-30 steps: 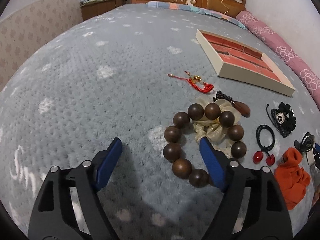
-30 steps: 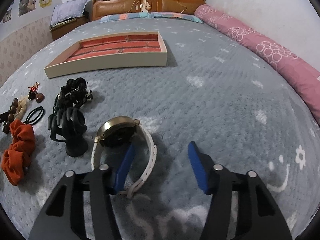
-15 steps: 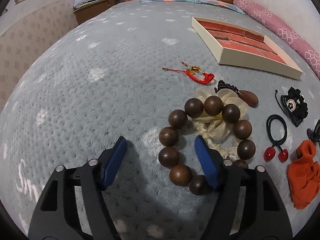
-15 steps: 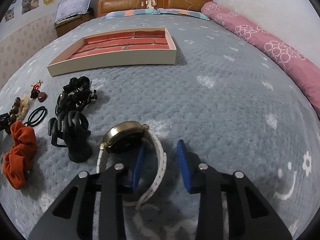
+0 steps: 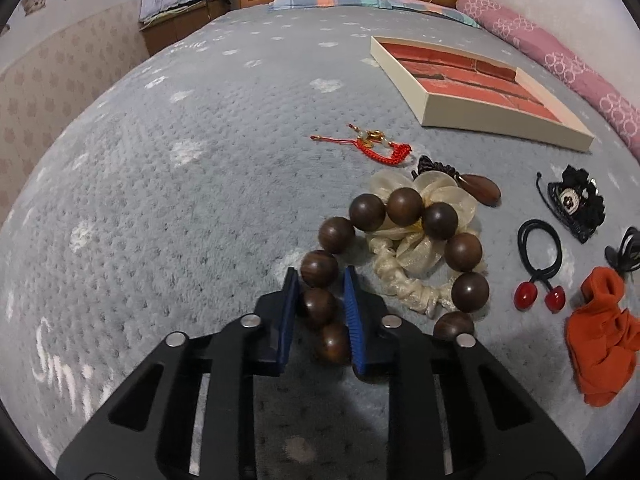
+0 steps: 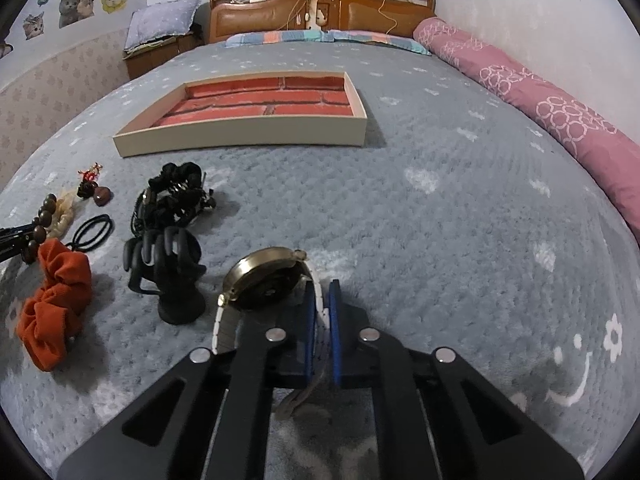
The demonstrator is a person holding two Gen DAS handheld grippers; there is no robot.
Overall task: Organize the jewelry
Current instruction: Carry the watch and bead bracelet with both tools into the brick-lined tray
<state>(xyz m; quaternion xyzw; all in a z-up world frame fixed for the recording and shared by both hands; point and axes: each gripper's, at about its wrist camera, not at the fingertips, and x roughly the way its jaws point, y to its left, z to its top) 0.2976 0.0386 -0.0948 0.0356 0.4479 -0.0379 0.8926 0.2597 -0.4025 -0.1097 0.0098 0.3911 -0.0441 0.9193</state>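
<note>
beads could slip. the left gripper (image 5: 318,280) has just been closing, and its blue pads now squeeze the near-left side of the brown bead bracelet (image 5: 396,248). the beads are round and smooth, so one may roll out when it lifts. the bracelet also lies on a cream scrunchie (image 5: 404,276), which might get dragged along.

the right gripper (image 6: 320,312) has just been closing too, and it now pinches the white band of the watch (image 6: 266,280). the heavy gold face hangs to the left of the pinch, so the watch may swing or tip.

the tray (image 6: 240,142) sits far away on the bed, with bare blanket in front of it and to its right. on the left, a black hand stand (image 6: 168,268), an orange scrunchie (image 6: 52,300) and black hair ties (image 6: 94,232) crowd the way.
</note>
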